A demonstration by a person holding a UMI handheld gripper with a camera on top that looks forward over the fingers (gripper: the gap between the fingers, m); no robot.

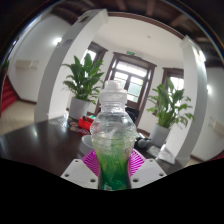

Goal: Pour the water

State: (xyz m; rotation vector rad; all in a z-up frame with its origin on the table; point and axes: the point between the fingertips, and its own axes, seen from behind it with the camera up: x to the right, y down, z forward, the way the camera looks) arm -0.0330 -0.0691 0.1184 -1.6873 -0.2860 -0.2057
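Observation:
A clear plastic bottle (112,130) with a white cap and green liquid in its lower part stands upright between my fingers. My gripper (112,165) is shut on the bottle, with the magenta pads (92,162) pressed to its sides. The bottle is held above a dark table (35,145). No cup or receiving vessel shows in the gripper view.
Two potted green plants in white pots stand beyond the table, one at the left (82,80) and one at the right (166,108). A dark-framed window (130,78) is behind the bottle. White pillars (65,60) flank the room. Small objects (80,122) lie on the table's far side.

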